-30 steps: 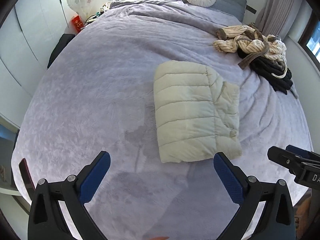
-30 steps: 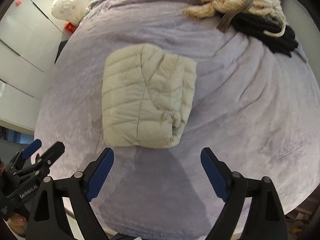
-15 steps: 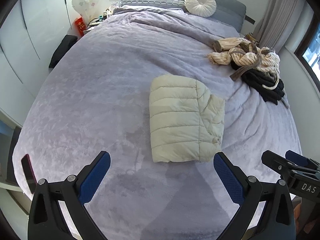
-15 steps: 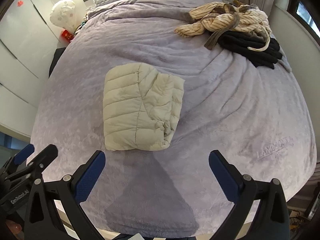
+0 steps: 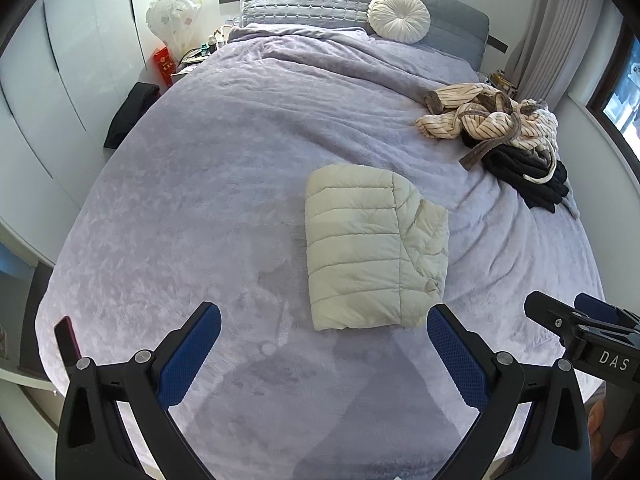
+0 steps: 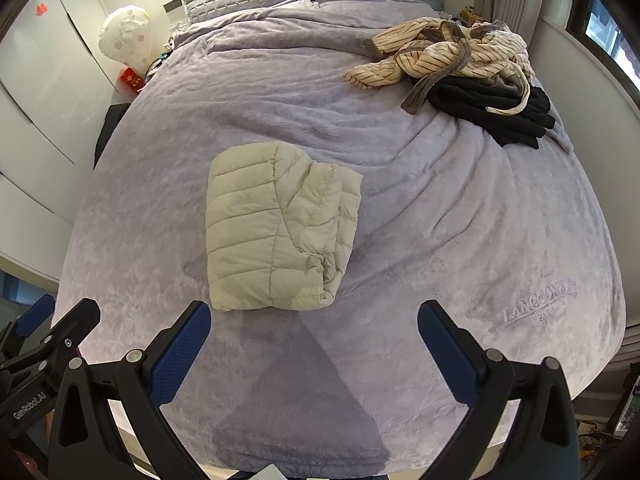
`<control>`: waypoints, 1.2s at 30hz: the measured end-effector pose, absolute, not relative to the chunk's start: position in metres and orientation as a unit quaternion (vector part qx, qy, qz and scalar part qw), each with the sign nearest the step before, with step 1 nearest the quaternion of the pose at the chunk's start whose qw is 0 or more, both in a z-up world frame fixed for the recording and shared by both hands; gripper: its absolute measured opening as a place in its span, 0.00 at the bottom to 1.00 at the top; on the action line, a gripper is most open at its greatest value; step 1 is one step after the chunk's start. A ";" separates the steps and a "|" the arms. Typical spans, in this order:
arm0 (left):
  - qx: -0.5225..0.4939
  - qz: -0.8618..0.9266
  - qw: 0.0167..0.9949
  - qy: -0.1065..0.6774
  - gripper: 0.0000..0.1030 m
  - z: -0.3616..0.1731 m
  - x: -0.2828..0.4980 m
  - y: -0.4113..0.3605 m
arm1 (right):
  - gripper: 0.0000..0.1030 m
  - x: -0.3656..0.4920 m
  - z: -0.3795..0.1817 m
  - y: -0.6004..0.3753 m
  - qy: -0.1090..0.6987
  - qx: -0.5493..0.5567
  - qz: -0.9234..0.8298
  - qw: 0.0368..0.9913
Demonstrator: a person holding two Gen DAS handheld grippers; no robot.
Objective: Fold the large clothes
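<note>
Both grippers withdrawn, jacket [image 5: 372, 248] folded

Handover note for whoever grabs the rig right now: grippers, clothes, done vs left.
Left gripper: open, empty, off the bedding.
Right gripper: open, empty.
Cream puffer jacket: folded into a compact rectangle, mid-bed on the lavender blanket. Looks done.
Left: the striped garment and the black garment under it, heaped unfolded at the far right of the bed.

Lilac-blanketed bed [image 5: 208, 184], folded cream puffer jacket [image 5: 372, 252] mid-bed, striped garment heap [image 5: 484, 120] over black clothes [image 5: 532, 180], round cushion [image 5: 398, 18] at headboard
</note>
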State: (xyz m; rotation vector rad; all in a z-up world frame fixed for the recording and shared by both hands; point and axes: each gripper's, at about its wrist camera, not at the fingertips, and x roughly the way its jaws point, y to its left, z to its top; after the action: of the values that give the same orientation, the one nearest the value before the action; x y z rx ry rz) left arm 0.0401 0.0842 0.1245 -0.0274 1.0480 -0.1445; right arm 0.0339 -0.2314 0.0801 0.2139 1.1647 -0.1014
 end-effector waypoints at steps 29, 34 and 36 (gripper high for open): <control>-0.010 -0.062 0.863 0.501 1.00 0.121 0.042 0.089 | 1.00 0.036 0.082 -0.234 0.550 0.096 -0.047 0.828; -0.009 -0.061 0.863 0.502 1.00 0.120 0.044 0.088 | 1.00 0.037 0.081 -0.235 0.551 0.095 -0.048 0.828; -0.008 -0.060 0.863 0.502 1.00 0.119 0.045 0.089 | 1.00 0.039 0.080 -0.239 0.552 0.094 -0.048 0.827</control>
State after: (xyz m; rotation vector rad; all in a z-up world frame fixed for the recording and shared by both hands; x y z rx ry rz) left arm 0.0452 0.0887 0.1192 -0.0169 1.0524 -0.1258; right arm 0.0387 -0.2386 0.0804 0.1997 1.1726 -0.1013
